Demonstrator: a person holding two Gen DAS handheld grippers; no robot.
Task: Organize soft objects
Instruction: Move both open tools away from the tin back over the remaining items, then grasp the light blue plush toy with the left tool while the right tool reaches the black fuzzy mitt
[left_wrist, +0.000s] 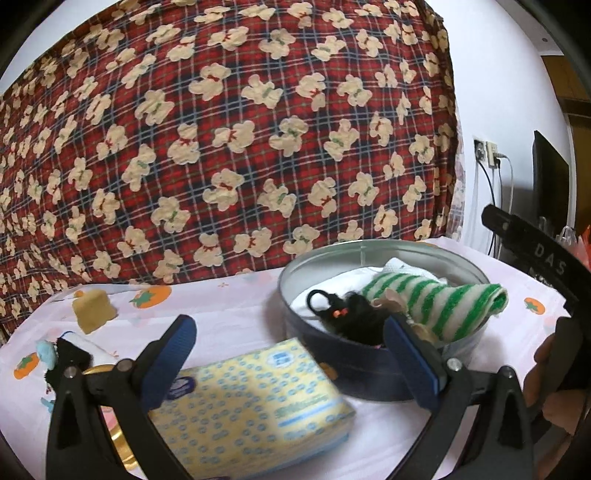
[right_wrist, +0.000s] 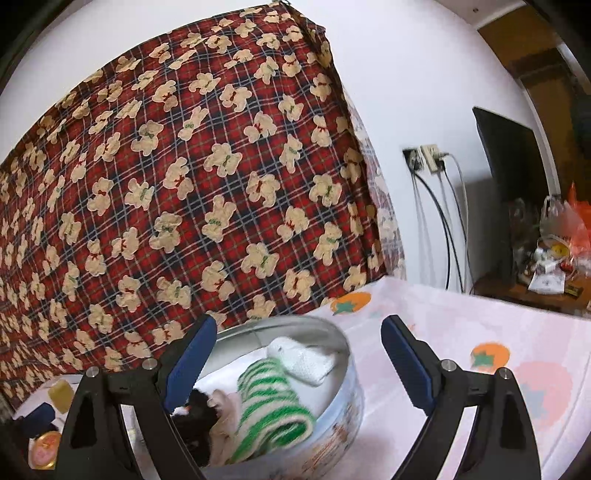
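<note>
**A:** Several soft bits look sorted already: the round tin (left_wrist: 369, 373) has a green-striped cloth (left_wrist: 436, 301), a white knit piece (right_wrist: 301, 360) and a black fuzzy thing (left_wrist: 354, 314) in it. Left on the tablecloth (left_wrist: 236, 295), I'd say: the tissue pack (left_wrist: 251, 402) right beside the tin, and a yellow sponge (left_wrist: 93, 304) well apart at the far left.

**B:** and the grippers?

**A:** Both empty. Left gripper (left_wrist: 288, 358) has its jaws spread wide, hovering over the tissue pack, no contact that I can see. Right gripper (right_wrist: 297, 363) is wide apart too, over the tin's right rim, gripping nothing
</note>
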